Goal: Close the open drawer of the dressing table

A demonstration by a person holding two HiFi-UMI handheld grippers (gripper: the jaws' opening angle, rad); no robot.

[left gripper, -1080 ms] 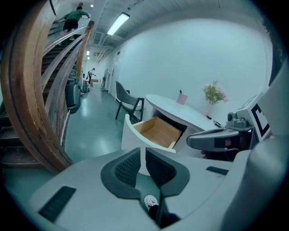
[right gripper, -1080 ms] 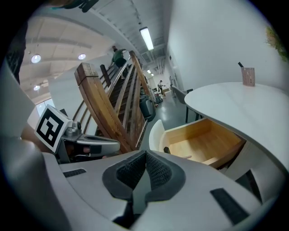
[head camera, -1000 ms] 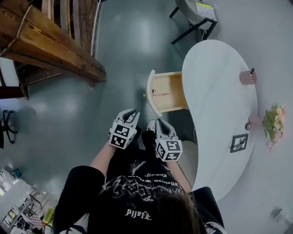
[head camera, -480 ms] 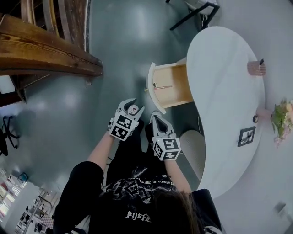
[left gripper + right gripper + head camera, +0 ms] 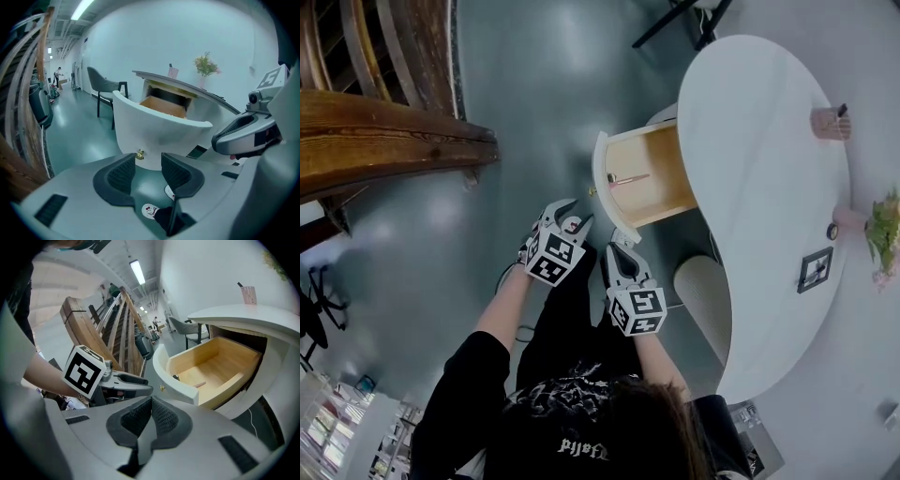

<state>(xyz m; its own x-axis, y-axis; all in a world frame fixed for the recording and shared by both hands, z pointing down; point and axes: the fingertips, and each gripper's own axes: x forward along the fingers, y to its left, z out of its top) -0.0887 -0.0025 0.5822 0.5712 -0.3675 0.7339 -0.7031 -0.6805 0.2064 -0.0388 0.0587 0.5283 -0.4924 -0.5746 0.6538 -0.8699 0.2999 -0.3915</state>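
Note:
The white dressing table (image 5: 769,159) has one drawer (image 5: 649,176) pulled out, with a pale wood inside and a curved white front (image 5: 600,183) bearing a small brass knob (image 5: 592,191). My left gripper (image 5: 572,217) is just short of that front, a little left of it. Its jaws have just been opening and stand open with nothing between them; in the left gripper view (image 5: 148,164) the knob (image 5: 139,155) shows just beyond the fingertips. My right gripper (image 5: 619,246) hangs beside it, shut and empty (image 5: 151,408), facing the drawer (image 5: 211,366).
A wooden stair structure (image 5: 384,141) fills the left. A pale stool (image 5: 703,291) is tucked under the table. On the tabletop are a pink cup (image 5: 830,122), a small frame (image 5: 816,269) and flowers (image 5: 886,230). Chair legs (image 5: 675,19) show beyond the table. Small items (image 5: 199,385) lie in the drawer.
Both grippers have sunk and come closer to the drawer front. The left gripper's jaws went from shut to open. The right gripper stayed shut.

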